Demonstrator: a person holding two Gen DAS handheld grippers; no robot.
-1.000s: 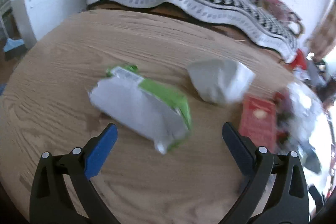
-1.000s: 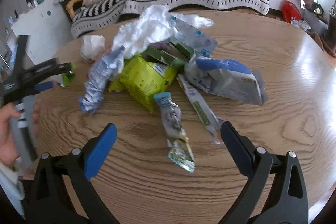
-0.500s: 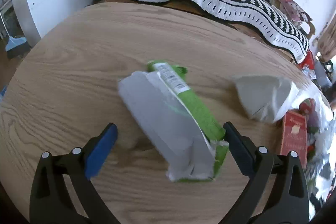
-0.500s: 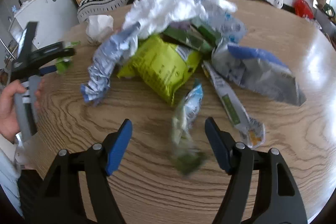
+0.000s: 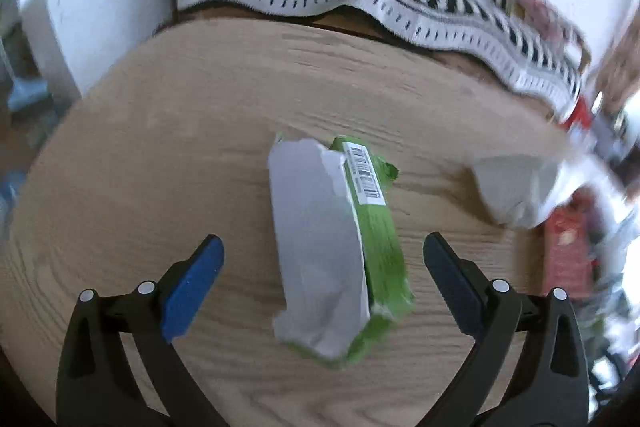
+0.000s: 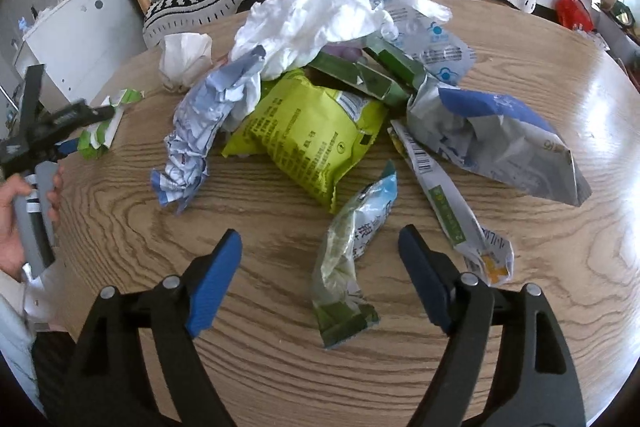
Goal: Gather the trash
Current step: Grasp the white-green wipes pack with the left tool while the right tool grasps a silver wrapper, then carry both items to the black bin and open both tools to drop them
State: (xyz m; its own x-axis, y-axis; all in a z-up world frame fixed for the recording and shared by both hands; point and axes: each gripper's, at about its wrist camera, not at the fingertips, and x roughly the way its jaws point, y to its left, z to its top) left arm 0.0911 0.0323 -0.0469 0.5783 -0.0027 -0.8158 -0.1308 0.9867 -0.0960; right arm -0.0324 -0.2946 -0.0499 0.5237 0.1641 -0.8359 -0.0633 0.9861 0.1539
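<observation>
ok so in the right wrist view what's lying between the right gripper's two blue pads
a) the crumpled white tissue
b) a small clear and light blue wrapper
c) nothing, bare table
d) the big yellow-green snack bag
b: the small clear and light blue wrapper lies on the wooden table between the pads of the right gripper, whose jaws are opening and not touching it.

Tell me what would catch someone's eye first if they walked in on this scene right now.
Probably the heap of trash in the middle of the round wooden table: a bright yellow-green snack bag under crumpled white plastic. Next, the slim blue-and-green wrapper between the right gripper's opening jaws, untouched, and the torn green-and-silver packet lying alone before the open left gripper.
</observation>
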